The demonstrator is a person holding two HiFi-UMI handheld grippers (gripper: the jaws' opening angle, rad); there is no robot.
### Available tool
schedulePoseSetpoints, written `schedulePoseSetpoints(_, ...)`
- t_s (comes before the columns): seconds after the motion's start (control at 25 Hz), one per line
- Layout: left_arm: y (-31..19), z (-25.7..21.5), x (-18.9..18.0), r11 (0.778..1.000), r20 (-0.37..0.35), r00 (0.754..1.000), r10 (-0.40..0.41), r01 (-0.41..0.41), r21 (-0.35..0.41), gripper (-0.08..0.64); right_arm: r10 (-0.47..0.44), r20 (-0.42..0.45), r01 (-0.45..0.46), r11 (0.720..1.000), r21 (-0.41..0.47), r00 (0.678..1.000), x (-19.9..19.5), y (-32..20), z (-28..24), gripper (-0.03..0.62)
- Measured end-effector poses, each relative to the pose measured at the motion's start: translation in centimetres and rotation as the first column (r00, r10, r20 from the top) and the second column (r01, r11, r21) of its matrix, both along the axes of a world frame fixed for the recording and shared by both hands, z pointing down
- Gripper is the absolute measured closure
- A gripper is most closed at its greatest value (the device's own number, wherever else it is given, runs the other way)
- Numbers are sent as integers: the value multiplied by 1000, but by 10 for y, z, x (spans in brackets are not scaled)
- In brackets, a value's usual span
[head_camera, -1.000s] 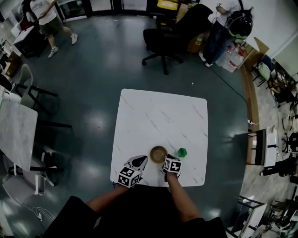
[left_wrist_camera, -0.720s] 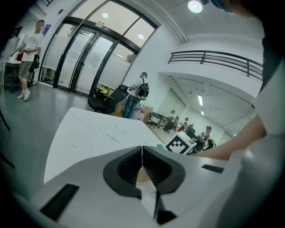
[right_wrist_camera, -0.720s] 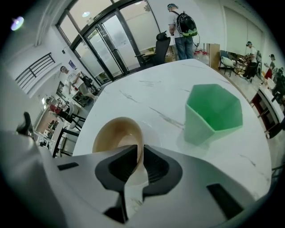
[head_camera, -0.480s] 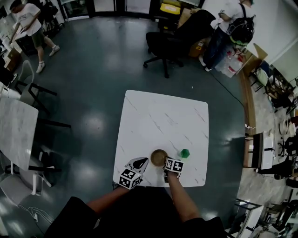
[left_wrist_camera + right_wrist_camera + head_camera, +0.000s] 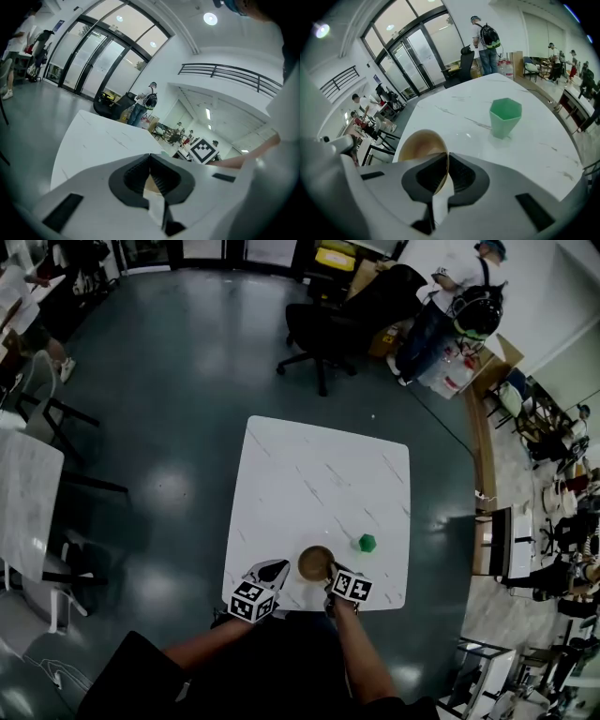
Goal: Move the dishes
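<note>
At the near edge of the white marble table (image 5: 309, 474), about midway along it, the right gripper (image 5: 332, 573) is clamped on the brown bowl (image 5: 317, 563). In the right gripper view its two dark pads are pinched on the bowl's rim (image 5: 423, 145), one inside the wall and one outside, with the right gripper (image 5: 447, 157) reaching in from the near side. The bowl is round, so it has no long axis. Its mouth faces up, showing as a full circle from the head view, and its tan inside is bare. Whether its base rests on the tabletop or is just clear of it cannot be told.

The left gripper (image 5: 281, 565) lies beside the bowl towards the near left corner, its nose pointing at the bowl without touching it. In the left gripper view the left gripper (image 5: 150, 157) has its jaws together at the tips and nothing held. A tan sliver shows through the gap behind them.

A little farther in, towards the right edge, a green faceted cup (image 5: 367, 542) stands upright and apart from the bowl. It is also clear in the right gripper view (image 5: 505, 117). The rest of the tabletop out to the far edge is bare marble.

Beyond the far edge, a black office chair (image 5: 319, 329) stands on the dark floor. Near it is a person with a backpack (image 5: 450, 296).
</note>
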State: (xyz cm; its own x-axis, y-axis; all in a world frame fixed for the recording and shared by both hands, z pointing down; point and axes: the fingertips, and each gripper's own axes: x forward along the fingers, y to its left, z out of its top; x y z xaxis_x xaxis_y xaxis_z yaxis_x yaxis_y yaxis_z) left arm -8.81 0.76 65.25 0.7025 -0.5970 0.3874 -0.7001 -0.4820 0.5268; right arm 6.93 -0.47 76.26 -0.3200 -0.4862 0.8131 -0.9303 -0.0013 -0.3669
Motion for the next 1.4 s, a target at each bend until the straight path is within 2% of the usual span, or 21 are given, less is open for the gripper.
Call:
schedulePoseSetpoints(0.12, -1, 7, 4, 1000, 24, 1000, 8, -8, 18, 541, 14, 38, -15, 1000, 22, 999, 5, 4, -4, 561)
schedulePoseSetpoints(0.28, 0, 5, 25, 999, 29, 999, -28, 27, 19, 541, 5, 73, -7, 1000, 23, 997, 25, 11, -9, 561)
schedulePoseSetpoints(0.68, 6, 17, 131, 1000, 76, 997, -13, 13, 1, 541, -131, 54, 130, 991, 24, 990, 94, 6, -2, 561)
schedulePoseSetpoints(0.96, 0, 36, 177, 992, 65, 991, -113, 116, -42, 541, -230, 54, 231, 973, 0, 972, 145, 7, 19, 561)
schedulePoseSetpoints(1.24, -11, 41, 206, 980, 97, 976, -194, 197, -22, 541, -220, 43, 221, 975, -10, 975, 208, -7, 31, 561)
schedulePoseSetpoints(1.4, -11, 40, 216, 976, 105, 971, -214, 217, -19, 541, -204, 37, 205, 979, -4, 978, 234, -22, 34, 561)
